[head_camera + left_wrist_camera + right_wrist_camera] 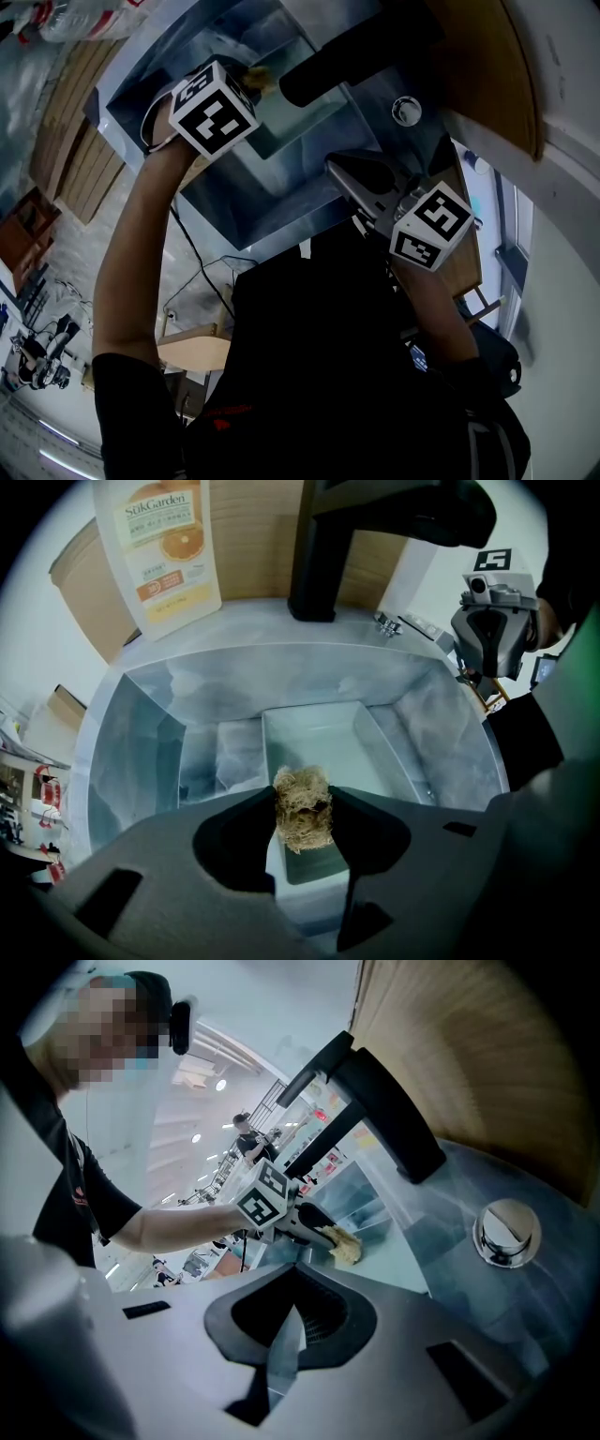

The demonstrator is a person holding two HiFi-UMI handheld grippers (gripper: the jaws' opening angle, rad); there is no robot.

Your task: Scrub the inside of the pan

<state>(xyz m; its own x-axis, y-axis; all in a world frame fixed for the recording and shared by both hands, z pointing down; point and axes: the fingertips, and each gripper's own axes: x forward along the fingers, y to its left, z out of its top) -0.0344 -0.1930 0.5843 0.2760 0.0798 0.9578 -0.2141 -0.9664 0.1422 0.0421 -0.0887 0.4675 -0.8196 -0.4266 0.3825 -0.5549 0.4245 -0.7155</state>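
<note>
**A:** How far along was the scrubbing?

**B:** Hardly begun, I'd judge. The left gripper [302, 829] was clamped on the scrubber [300, 799], poised over the pan [323, 733] lying in the sink [441, 724]. No suds showed, so the whole inside was left to do.

**A:** And the other?

**B:** The right gripper [286, 1333] sat by the sink's rim, jaws closed on nothing.

**A:** Counts?

**B:** One pan, one scrubber, one faucet [319, 555], two grippers.
</note>
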